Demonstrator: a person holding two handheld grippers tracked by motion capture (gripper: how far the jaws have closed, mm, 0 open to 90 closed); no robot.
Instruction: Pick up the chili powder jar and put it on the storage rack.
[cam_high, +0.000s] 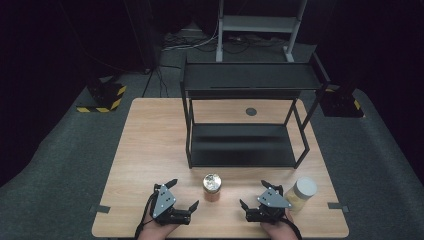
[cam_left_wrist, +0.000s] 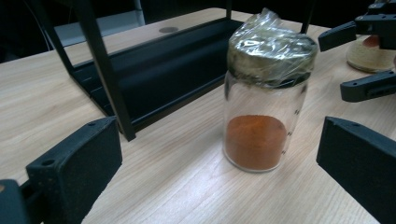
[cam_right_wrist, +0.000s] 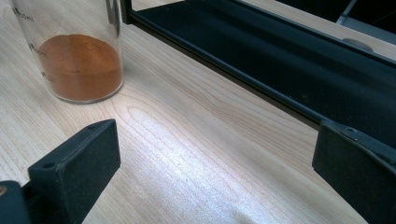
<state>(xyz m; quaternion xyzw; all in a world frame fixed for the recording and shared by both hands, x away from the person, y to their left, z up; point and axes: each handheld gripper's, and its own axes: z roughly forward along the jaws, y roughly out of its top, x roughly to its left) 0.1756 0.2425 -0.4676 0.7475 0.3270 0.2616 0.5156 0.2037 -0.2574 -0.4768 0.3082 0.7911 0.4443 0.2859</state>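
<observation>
Now, from the high view, your left hand-held gripper (cam_high: 184, 195) and right hand-held gripper (cam_high: 253, 194) both sit released near the front edge of the tabletop (cam_high: 145, 145), with the glass jar of orange powder (cam_high: 212, 187) upright between them, just in front of the black two-tier rack (cam_high: 240, 145). A second jar with a white lid (cam_high: 303, 193) stands just beside your right hand-held gripper.

Through the left gripper view, the jar (cam_left_wrist: 264, 93) stands ahead of your wide-open jaws, its mouth covered by crinkled plastic film (cam_left_wrist: 271, 44).

Through the right gripper view, the jar's powder-filled base (cam_right_wrist: 77, 60) sits off to the upper left, and nothing lies between the spread jaws.

Judging by this, it is light, rigid, smooth and breakable: take hold of the glass wall at mid-height, not the film.
</observation>
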